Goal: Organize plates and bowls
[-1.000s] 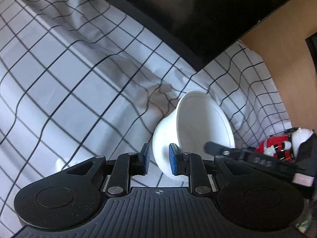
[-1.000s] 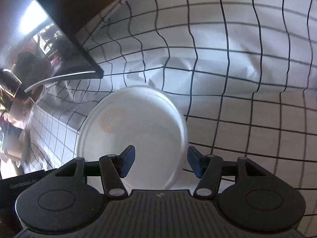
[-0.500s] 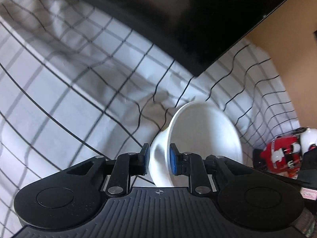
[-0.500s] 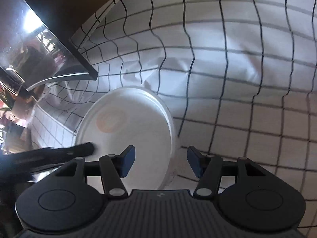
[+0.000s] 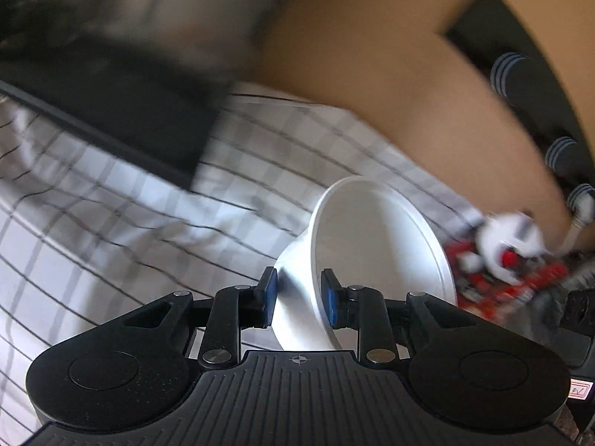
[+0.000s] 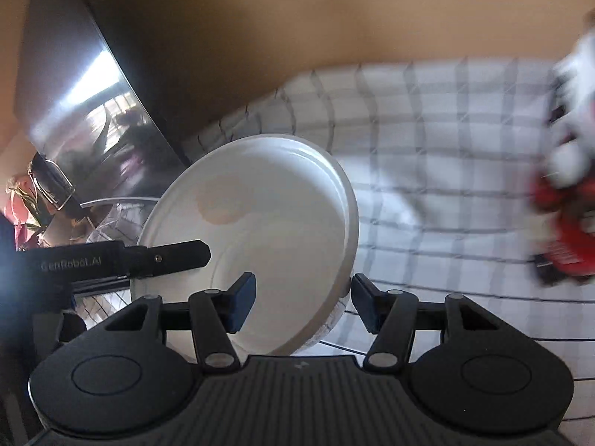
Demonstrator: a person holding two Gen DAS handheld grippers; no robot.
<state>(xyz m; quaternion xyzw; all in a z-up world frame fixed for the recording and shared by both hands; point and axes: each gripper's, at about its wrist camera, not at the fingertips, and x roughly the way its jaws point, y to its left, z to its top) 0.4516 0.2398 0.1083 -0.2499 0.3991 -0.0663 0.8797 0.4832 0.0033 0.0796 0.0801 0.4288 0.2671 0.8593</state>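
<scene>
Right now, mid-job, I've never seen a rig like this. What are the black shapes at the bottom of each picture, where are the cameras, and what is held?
There is no robot arm. A person holds a two-finger gripper in each hand, and each picture comes from a fisheye camera looking along those fingers. The black shapes are the grippers themselves. In the left view, the left gripper has the wall of a tilted white plastic bowl between its jaws, which have just been opening yet seem to touch it. In the right view, the right gripper stands open astride the same bowl's rim, not pressing. Below lies a white cloth with black grid lines, with a dark flat screen behind it and a blurred red-and-white object to one side.
</scene>
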